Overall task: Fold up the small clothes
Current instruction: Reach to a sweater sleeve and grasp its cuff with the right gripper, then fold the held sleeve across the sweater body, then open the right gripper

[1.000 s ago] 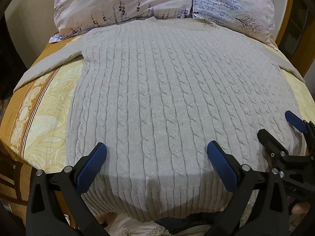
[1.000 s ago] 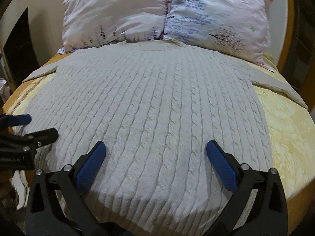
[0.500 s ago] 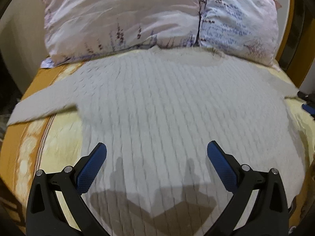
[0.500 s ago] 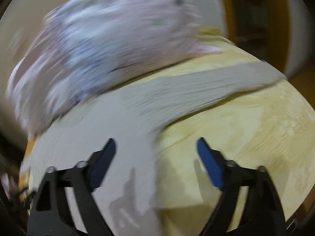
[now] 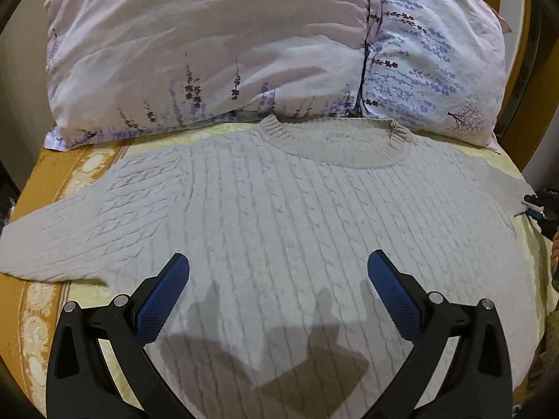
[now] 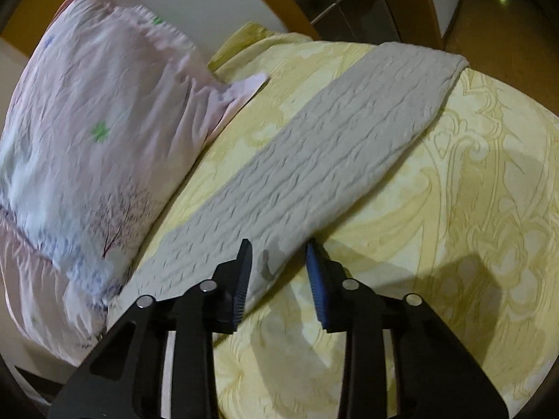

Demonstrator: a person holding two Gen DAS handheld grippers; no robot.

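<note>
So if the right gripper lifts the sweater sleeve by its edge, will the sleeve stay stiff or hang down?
The sleeve is soft cable knit lying limp on the bed, so it will probably droop. Its knit looks thick, so probably heavy for its size. The right gripper straddles only its edge, so it might slip.

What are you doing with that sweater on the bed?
A person is about to fold it. The grey cable-knit sweater lies flat on the yellow bedspread, collar by the pillows. The right hand-held gripper is partly closed around the edge of one sleeve, not yet pinching it. The left hand-held gripper hovers wide open over the sweater's body, holding nothing.
</note>
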